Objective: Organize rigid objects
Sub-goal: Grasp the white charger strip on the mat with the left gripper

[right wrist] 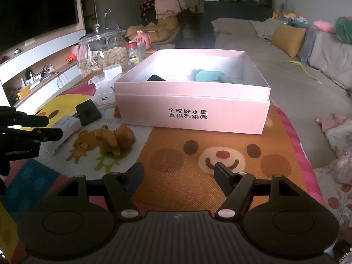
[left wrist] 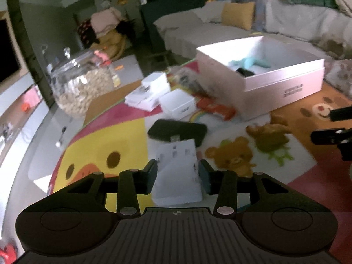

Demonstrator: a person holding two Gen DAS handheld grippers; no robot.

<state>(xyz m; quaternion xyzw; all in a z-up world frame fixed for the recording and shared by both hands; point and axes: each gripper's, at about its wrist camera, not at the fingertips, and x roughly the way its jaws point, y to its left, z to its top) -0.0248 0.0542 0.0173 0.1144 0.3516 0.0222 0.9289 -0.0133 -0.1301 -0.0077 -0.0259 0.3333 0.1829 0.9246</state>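
Note:
A small white box (left wrist: pixel 176 167) lies on the cartoon play mat (left wrist: pixel 105 145), and my left gripper (left wrist: pixel 177 171) is shut on it, one pad against each long side. From the right wrist view the same box (right wrist: pixel 68 124) sits between the left gripper's (right wrist: pixel 55 125) black fingers. My right gripper (right wrist: pixel 178 173) stands open over the bear-face print with nothing between its fingers. The big pink-white box (right wrist: pixel 191 110) is open, with a teal item (right wrist: pixel 209 74) and a black item (right wrist: pixel 155 78) inside. A black case (left wrist: pixel 178 129) lies just beyond the held box.
A brown toy (right wrist: pixel 114 138) lies on the mat. More white boxes (left wrist: pixel 178 104) and a red item (left wrist: pixel 217 109) sit near the big box's (left wrist: pixel 283 83) corner. A glass jar (right wrist: pixel 103 52) stands at the mat's far left. A sofa (right wrist: pixel 286 70) runs along the right.

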